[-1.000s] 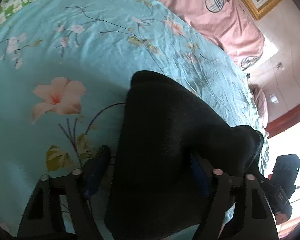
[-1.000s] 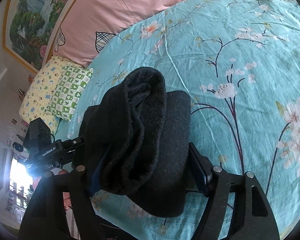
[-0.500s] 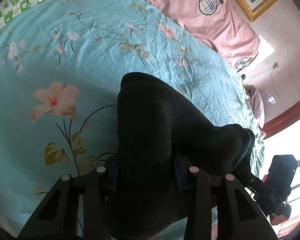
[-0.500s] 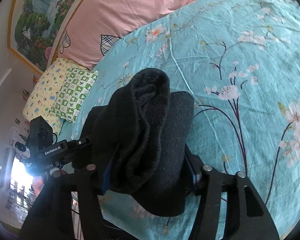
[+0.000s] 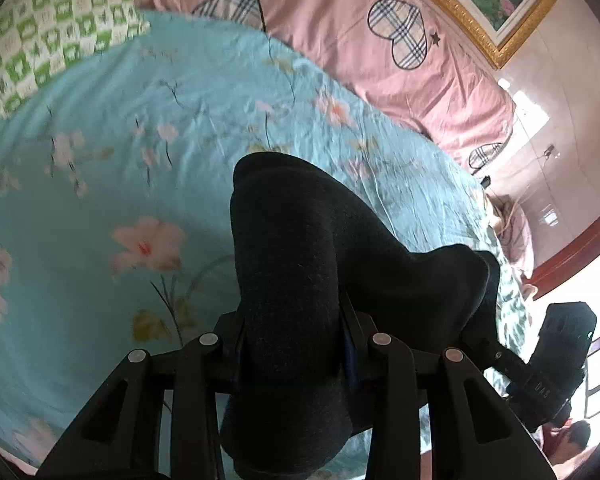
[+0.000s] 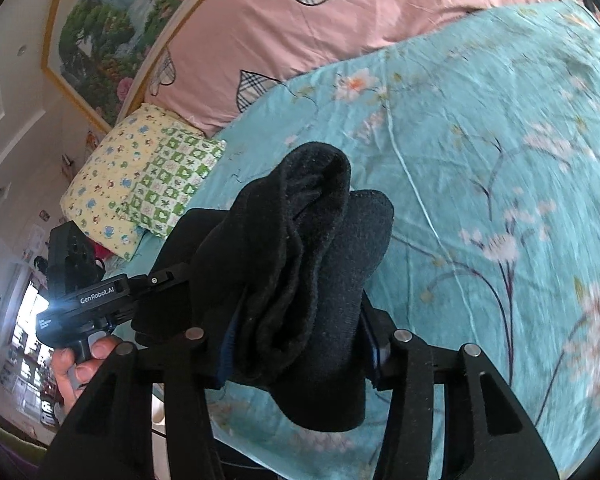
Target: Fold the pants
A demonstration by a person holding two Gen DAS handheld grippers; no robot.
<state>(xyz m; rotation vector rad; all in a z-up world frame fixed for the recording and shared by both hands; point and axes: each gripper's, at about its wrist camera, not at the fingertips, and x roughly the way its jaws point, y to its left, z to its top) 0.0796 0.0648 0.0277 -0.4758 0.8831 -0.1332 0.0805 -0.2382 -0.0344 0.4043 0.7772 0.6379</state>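
Both grippers, left gripper point(image 5: 294, 354) and right gripper point(image 6: 296, 354), tilt downward; each clamps black pants point(image 5: 300, 264).

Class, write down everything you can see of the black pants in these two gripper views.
The black pants look like thick, soft, fleecy knit, plain and dark throughout. They are bunched into folds, with a rolled edge showing in the right wrist view. Both grippers have just been closing on them: the left gripper and the right gripper each clamp a bundle of cloth. The pants hang between them over the turquoise floral bedsheet.
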